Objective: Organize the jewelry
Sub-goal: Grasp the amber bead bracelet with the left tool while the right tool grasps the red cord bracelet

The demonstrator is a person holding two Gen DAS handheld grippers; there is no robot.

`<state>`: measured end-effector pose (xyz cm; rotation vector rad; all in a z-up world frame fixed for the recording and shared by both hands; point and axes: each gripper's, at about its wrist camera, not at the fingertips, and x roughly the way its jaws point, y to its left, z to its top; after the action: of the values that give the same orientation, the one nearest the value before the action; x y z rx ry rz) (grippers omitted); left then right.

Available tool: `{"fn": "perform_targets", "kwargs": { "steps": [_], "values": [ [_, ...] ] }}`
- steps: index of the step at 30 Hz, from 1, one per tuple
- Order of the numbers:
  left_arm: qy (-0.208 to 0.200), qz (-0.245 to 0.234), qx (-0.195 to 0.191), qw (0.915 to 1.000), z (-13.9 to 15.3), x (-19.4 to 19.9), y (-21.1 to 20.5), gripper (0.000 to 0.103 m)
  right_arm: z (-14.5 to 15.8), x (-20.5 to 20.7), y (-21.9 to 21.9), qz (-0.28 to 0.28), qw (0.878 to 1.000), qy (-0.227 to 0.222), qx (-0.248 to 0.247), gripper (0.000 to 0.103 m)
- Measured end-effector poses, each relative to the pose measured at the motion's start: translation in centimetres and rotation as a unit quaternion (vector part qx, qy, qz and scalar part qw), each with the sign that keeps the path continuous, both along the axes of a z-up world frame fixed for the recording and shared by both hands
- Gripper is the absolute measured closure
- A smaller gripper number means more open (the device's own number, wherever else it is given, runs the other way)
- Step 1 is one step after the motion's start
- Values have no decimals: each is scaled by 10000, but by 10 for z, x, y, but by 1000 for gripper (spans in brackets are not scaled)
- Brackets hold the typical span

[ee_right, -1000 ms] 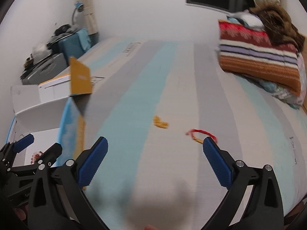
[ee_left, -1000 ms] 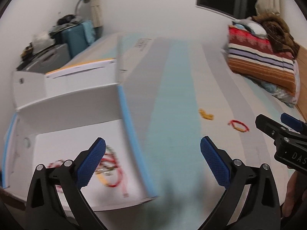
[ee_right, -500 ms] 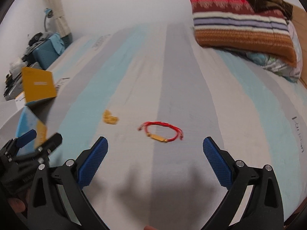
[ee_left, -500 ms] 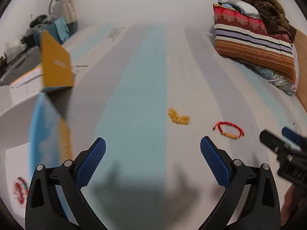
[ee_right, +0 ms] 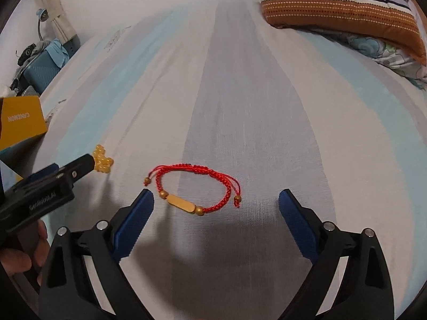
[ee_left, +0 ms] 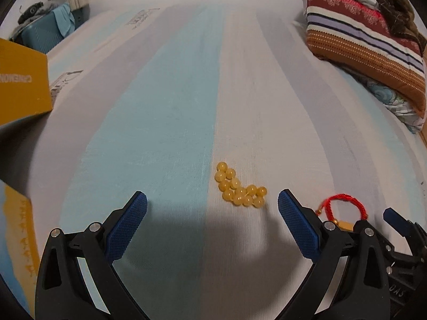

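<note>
A yellow bead bracelet [ee_left: 240,188] lies bunched on the striped bed sheet, just ahead of my open left gripper [ee_left: 212,202] and a little right of its centre. It also shows in the right wrist view [ee_right: 102,160], partly behind the left gripper's finger. A red cord bracelet [ee_right: 196,186] with a gold bar lies flat between and just ahead of the fingers of my open right gripper [ee_right: 216,200]. In the left wrist view the red bracelet [ee_left: 344,202] is partly hidden behind the left gripper's right finger. Both grippers are empty.
A yellow and blue box flap [ee_left: 24,80] stands at the left edge, also in the right wrist view [ee_right: 22,118]. A striped folded blanket [ee_left: 363,37] and floral pillow lie at the far right. A teal suitcase [ee_left: 45,34] stands beyond the bed at the far left.
Both grippers swung right, away from the white box, and moved down close to the sheet. The left now faces the yellow beads, the right the red bracelet. Both stayed open.
</note>
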<state>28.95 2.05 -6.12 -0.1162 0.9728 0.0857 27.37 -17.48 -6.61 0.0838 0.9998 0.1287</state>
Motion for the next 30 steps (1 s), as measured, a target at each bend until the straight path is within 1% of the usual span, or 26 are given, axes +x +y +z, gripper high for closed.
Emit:
{"fn": "perform_targets", "kwargs": {
  "steps": [4, 7, 9, 11, 13, 14, 15, 16, 18, 19, 20, 21, 22, 23, 24, 25, 26, 27, 28, 30],
  "values": [
    [73, 21, 49, 10000, -7, 10, -2, 7, -11, 7, -3, -82, 9998, 155, 22, 21],
    [63, 82, 47, 9999, -9, 13, 0, 9, -14, 8, -2, -64, 9998, 177, -4, 24],
    [149, 96, 68, 9998, -14, 15, 1, 17, -15, 8, -3, -81, 9998, 178, 7, 25],
    [166, 109, -5, 9998, -16, 18, 4, 19, -13, 8, -3, -92, 9998, 179, 28, 30],
    [146, 104, 15, 9998, -16, 18, 4, 25, -13, 8, -3, -89, 9997, 199, 64, 35],
    [145, 75, 31, 9999, -17, 18, 4, 32, -13, 8, -2, -82, 9997, 214, 85, 37],
    [146, 58, 28, 9999, -17, 17, 4, 35, -13, 9, -2, -64, 9996, 234, 116, 40],
    [144, 39, 12, 9999, -17, 17, 4, 36, -13, 9, -2, -52, 9996, 245, 131, 42],
    [151, -6, 22, 9999, -17, 16, 4, 48, -14, 9, -1, -43, 9996, 250, 139, 46],
    [150, -12, 41, 9999, -17, 16, 4, 50, -14, 10, -2, -59, 9996, 252, 141, 49],
    [146, -14, 34, 9999, -17, 16, 3, 55, -14, 10, -3, -89, 9995, 261, 138, 51],
    [147, -27, 31, 9999, -17, 16, 3, 59, -15, 11, -4, -113, 9995, 277, 116, 57],
    [144, -49, 39, 9999, -17, 16, 2, 62, -15, 11, -4, -117, 9995, 281, 115, 60],
    [140, -57, 45, 9999, -17, 16, 2, 68, -15, 11, -4, -113, 9995, 281, 118, 61],
    [138, -76, 45, 9999, -17, 16, 1, 75, -15, 11, -4, -106, 9995, 277, 103, 66],
    [141, -113, 47, 9998, -17, 16, 0, 78, -14, 11, -4, -96, 9995, 271, 99, 73],
    [134, -164, 41, 9998, -17, 16, -1, 84, -14, 10, -4, -90, 9995, 269, 109, 78],
    [133, -205, 31, 9997, -17, 16, -2, 89, -14, 11, -5, -81, 9995, 272, 119, 86],
    [124, -220, 56, 9997, -17, 15, -3, 89, -14, 10, -6, -62, 9995, 277, 125, 91],
    [123, -252, 57, 9996, -16, 14, -4, 94, -12, 9, -7, -35, 9995, 256, 156, 93]
  ]
}}
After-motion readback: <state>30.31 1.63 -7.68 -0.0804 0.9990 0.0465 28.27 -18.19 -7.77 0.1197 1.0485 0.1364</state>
